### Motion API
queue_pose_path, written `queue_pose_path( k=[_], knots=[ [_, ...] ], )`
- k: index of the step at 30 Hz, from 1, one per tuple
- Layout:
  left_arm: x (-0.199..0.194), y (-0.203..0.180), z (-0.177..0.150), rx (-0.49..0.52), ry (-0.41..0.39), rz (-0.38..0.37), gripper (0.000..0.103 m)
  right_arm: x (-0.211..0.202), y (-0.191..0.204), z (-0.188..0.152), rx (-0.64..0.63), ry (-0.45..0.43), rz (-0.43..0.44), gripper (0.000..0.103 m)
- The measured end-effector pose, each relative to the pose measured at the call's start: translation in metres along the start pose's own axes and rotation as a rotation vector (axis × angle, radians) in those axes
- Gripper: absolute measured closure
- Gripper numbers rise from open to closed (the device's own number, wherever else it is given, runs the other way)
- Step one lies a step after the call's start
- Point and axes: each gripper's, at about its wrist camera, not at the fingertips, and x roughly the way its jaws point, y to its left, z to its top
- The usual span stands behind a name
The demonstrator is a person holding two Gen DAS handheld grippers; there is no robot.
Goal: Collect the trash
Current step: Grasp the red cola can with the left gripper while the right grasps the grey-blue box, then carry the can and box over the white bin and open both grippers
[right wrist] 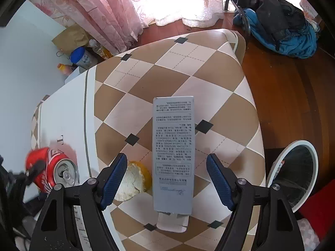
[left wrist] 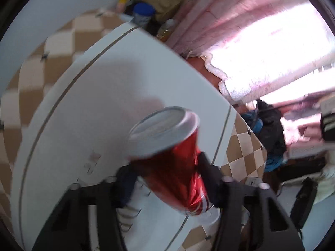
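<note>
My left gripper (left wrist: 167, 167) is shut on a red soda can (left wrist: 178, 167), held tilted above the white part of the table (left wrist: 88, 96). The can also shows in the right wrist view (right wrist: 52, 171) at the left, with the left gripper's fingers on it. My right gripper (right wrist: 166, 165) is open, its blue pads on either side of a grey cardboard box (right wrist: 173, 152) that lies flat on the checkered tablecloth (right wrist: 167, 73). A piece of orange peel (right wrist: 134, 182) lies just left of the box, by the left pad.
A white-rimmed bin (right wrist: 293, 171) stands at the table's right edge. Bottles, a blue-lidded tub (right wrist: 82, 57) and a paper bag (right wrist: 71, 37) sit on the floor by the pink curtain. A blue and black bag (right wrist: 278, 21) lies on the wooden floor.
</note>
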Motion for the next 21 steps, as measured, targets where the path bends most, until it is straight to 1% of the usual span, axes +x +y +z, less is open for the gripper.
queue_pose_path(
  k=[1,2,4,5,7,9,11,13,17,21],
  knots=[
    [0.002,-0.006,0.0,0.035,-0.001,0.019,0.06,0.001,0.001,0.0,-0.005,0.001,-0.002,0.036],
    [0.003,-0.016,0.001,0.094,-0.005,0.044,0.061,0.0,0.0,0.001,-0.009,-0.005,-0.009,0.037],
    [0.002,-0.033,-0.002,0.224,-0.004,0.098,0.063,0.0,0.0,0.001,-0.019,-0.009,-0.02,0.05],
    [0.0,-0.04,-0.005,0.287,-0.004,0.133,0.063,0.0,-0.001,0.001,-0.023,-0.007,-0.028,0.052],
    [-0.005,-0.046,-0.008,0.386,-0.013,0.179,0.063,-0.001,-0.002,0.0,-0.042,0.007,-0.039,0.059],
    [-0.002,-0.048,-0.011,0.449,-0.005,0.212,0.063,-0.003,-0.004,-0.003,-0.062,0.02,-0.05,0.061],
    [0.009,-0.049,-0.013,0.464,0.025,0.22,0.061,-0.005,-0.008,-0.007,-0.074,0.027,-0.057,0.061],
    [0.013,-0.049,-0.015,0.46,0.004,0.222,0.062,-0.004,-0.011,-0.011,-0.07,0.033,-0.051,0.061],
    [0.019,-0.051,-0.018,0.453,0.021,0.217,0.062,-0.005,-0.012,-0.016,-0.084,0.029,-0.055,0.061],
    [0.027,-0.061,-0.024,0.479,0.039,0.225,0.063,-0.006,-0.012,-0.021,-0.092,0.028,-0.06,0.061]
  ],
)
